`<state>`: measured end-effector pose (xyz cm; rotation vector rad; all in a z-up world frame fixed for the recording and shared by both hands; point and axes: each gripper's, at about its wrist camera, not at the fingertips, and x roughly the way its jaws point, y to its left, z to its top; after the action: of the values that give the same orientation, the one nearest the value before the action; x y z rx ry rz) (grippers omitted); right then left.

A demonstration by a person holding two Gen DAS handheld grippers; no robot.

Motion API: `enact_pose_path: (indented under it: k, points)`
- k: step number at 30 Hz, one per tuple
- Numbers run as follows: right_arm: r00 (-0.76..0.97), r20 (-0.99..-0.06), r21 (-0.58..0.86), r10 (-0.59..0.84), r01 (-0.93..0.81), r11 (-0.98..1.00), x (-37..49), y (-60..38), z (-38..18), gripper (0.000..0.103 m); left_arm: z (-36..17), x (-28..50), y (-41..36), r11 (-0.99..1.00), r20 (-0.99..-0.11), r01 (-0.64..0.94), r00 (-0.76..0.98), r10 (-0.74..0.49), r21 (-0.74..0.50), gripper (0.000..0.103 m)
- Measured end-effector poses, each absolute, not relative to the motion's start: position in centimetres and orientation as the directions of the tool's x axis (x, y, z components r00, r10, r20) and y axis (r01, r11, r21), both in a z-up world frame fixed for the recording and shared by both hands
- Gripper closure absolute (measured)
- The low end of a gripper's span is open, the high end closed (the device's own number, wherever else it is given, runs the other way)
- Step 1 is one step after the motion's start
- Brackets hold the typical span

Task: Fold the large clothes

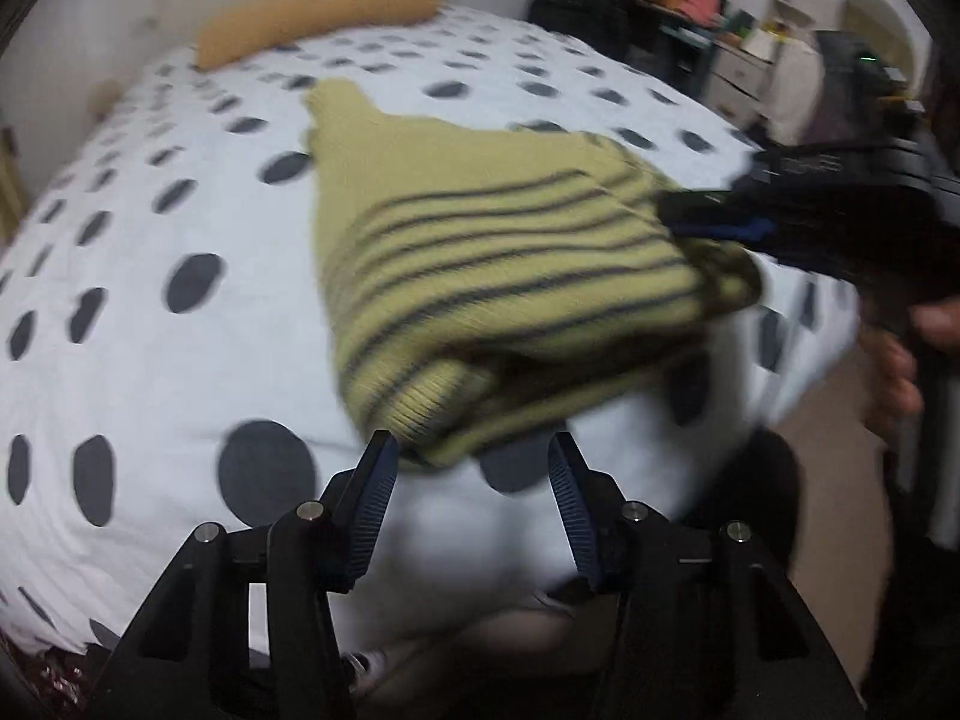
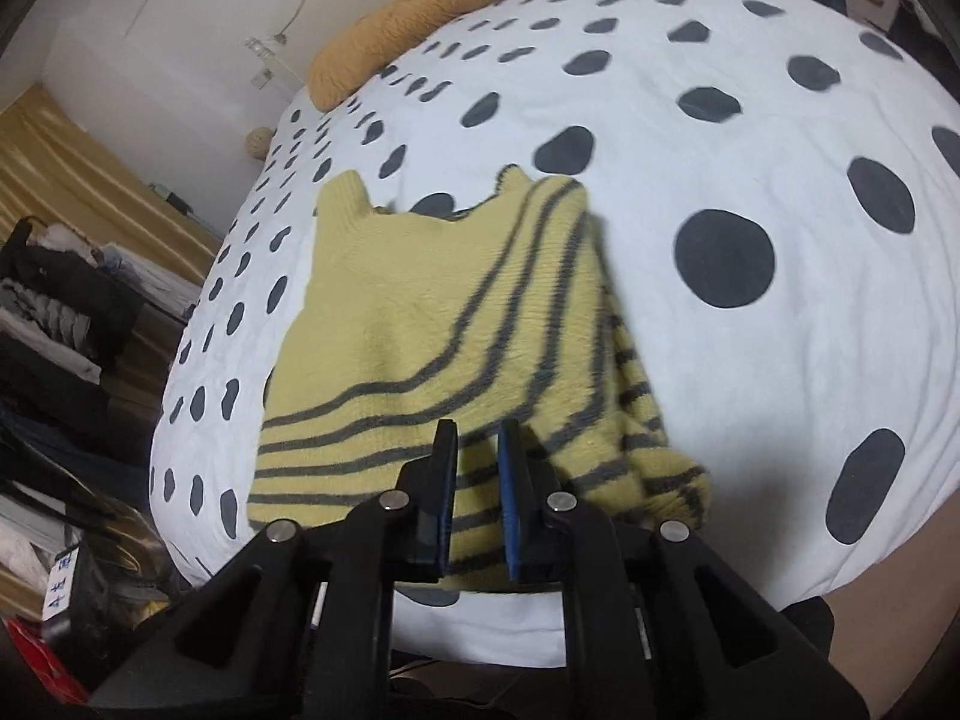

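Nearest to me, my left gripper (image 1: 473, 450) stands with its jaws spread, the blue ribbed pads well apart and nothing pressed between them. The folded hem corner of the yellow striped sweater (image 1: 480, 276) lies just beyond the tips, close to the left pad, but the blur keeps me from telling whether it touches.

My right gripper (image 2: 478, 438) has its jaws drawn nearly together, and a thin fold of the sweater's striped cloth shows in the narrow gap between the pads, so I am pinching the garment at its near right edge. In the left wrist view the same gripper (image 1: 708, 219) reaches in from the right side, its tip at the sweater's bunched edge, with my hand (image 1: 900, 360) wrapped around its handle.

The sweater lies on the bed cover (image 2: 750, 120), which is white with dark dots, near the bed's front edge. Its plain yellow upper part spreads flat toward the far side, while the striped part is doubled over and rumpled on the right.

Farther back, an orange bolster pillow (image 2: 414, 24) rests along the far edge of the bed by the wall. To the left of the bed hang dark clothes (image 2: 54, 324).
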<state>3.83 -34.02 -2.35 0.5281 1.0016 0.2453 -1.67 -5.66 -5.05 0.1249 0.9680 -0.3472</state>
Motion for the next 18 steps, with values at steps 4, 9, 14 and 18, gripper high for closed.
enact_pose_path:
  k: [4, 9, 14, 18]
  points:
    - [0.51, -0.73, 0.544, 0.456, 0.028, 0.839, 4.6, -31.9, -2.9, 0.089, -6.9, 0.3, -4.5, 0.955, -0.81, 0.282, 0.537, -0.236, -0.091, 0.047]
    - [0.512, -0.762, 0.483, 0.398, 0.039, 0.875, 5.6, -30.9, -3.0, 0.089, -7.2, 2.0, -2.0, 0.978, -0.747, 0.193, 0.639, -0.182, -0.073, 0.045]
    - [0.46, -0.789, 0.48, 0.408, 0.047, 0.876, 5.9, -30.7, -4.2, 0.103, -7.5, 1.8, 0.0, 0.987, -0.751, 0.105, 0.64, -0.16, -0.12, 0.061]
    - [0.469, -0.798, 0.446, 0.379, 0.038, 0.894, 5.6, -30.1, -5.0, 0.103, -10.4, 1.6, 1.8, 0.983, -0.799, 0.042, 0.577, -0.17, -0.179, 0.062]
